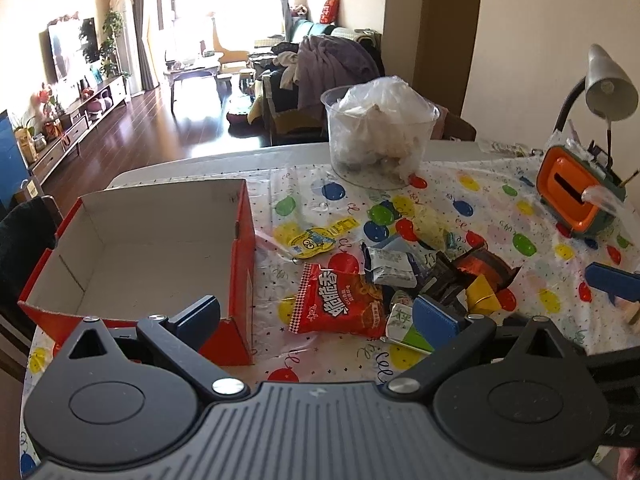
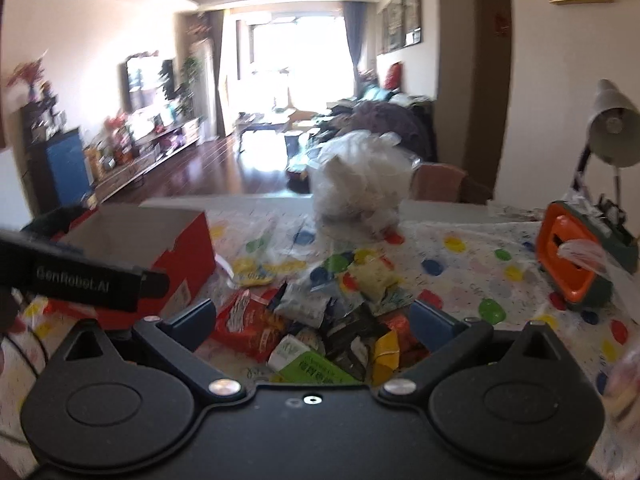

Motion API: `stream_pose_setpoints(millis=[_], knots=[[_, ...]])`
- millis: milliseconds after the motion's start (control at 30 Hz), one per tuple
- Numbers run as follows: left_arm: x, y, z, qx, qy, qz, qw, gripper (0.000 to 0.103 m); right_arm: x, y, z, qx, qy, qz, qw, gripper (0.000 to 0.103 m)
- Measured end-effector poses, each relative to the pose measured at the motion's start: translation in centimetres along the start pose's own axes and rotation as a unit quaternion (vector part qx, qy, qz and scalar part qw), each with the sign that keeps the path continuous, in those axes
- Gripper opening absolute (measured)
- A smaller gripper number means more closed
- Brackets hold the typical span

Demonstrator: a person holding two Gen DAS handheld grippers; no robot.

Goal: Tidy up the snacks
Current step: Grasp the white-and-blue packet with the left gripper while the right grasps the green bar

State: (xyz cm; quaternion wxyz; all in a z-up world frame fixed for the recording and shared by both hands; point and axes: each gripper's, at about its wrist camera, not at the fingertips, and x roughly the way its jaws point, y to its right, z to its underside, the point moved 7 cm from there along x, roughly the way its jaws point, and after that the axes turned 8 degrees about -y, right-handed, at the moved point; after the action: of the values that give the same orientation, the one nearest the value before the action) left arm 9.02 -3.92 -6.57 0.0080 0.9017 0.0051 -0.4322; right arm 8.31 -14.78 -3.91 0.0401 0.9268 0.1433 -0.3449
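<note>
A pile of snack packets lies on the balloon-print tablecloth [image 1: 460, 200]. It includes a red packet [image 1: 338, 306], a yellow packet [image 1: 320, 236], a silver-blue packet [image 1: 390, 266], a green-white packet [image 1: 404, 328] and a yellow wedge [image 1: 484, 298]. An open red cardboard box [image 1: 144, 248] with nothing in it stands left of the pile. My left gripper [image 1: 316, 316] is open and empty above the red packet, between box and pile. My right gripper [image 2: 316, 316] is open and empty over the pile, with the red packet [image 2: 248, 324] and green-white packet [image 2: 308, 362] between its fingers. The box also shows in the right wrist view [image 2: 160, 240].
A clear plastic tub stuffed with white bags [image 1: 380, 132] stands at the table's far side. An orange and green holder [image 1: 576, 196] and a desk lamp [image 1: 608, 84] are at the right. The other gripper's blue finger [image 1: 612, 280] shows at the right edge. The living room lies beyond.
</note>
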Motion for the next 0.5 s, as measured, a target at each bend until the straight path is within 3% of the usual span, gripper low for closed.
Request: stream_pose_setpoints(millis=[300,500], knots=[[4.3,1.6,0.9,0.034,-0.042,0.005,0.9985,0.103,4.8,0.9,3.1,-0.063,-0.061,-0.034,0.996,0.101],[7.7,1.9,1.1,0.035,-0.080,0.007,0.9962,0.103,8.1,1.2,4.7,-0.114,-0.105,-0.042,0.987,0.093]])
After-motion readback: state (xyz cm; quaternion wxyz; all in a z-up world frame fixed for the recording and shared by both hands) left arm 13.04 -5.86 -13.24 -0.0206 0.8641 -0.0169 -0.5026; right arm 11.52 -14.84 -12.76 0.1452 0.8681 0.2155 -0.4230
